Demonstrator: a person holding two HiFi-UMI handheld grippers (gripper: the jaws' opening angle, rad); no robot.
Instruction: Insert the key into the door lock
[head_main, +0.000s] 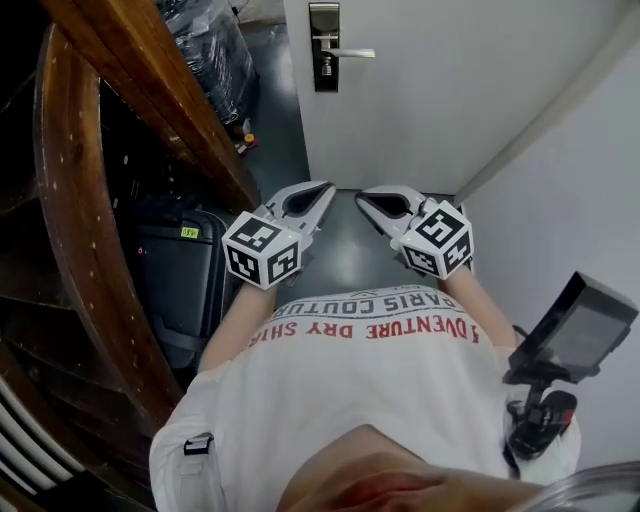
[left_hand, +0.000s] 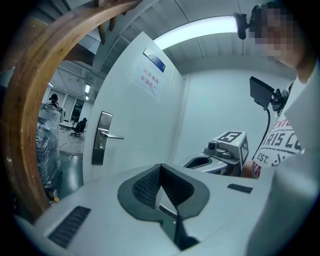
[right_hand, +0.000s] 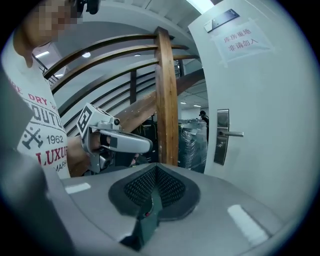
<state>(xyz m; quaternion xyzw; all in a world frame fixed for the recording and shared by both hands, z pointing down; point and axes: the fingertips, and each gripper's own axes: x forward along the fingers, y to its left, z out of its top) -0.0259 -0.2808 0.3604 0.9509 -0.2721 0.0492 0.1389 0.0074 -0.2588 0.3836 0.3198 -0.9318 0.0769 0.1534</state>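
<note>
Two-handed, hovering well short of the door lock with left gripper and right gripper both pinched closed on nothing; seeing no key anywhere, risking arriving empty-handed.

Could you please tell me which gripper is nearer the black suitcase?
Left. The left gripper is beside the black suitcase; the right gripper is beyond the left one.

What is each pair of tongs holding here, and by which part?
Nothing. The left tongs and right tongs are both shut, pads together, with nothing between them.
</note>
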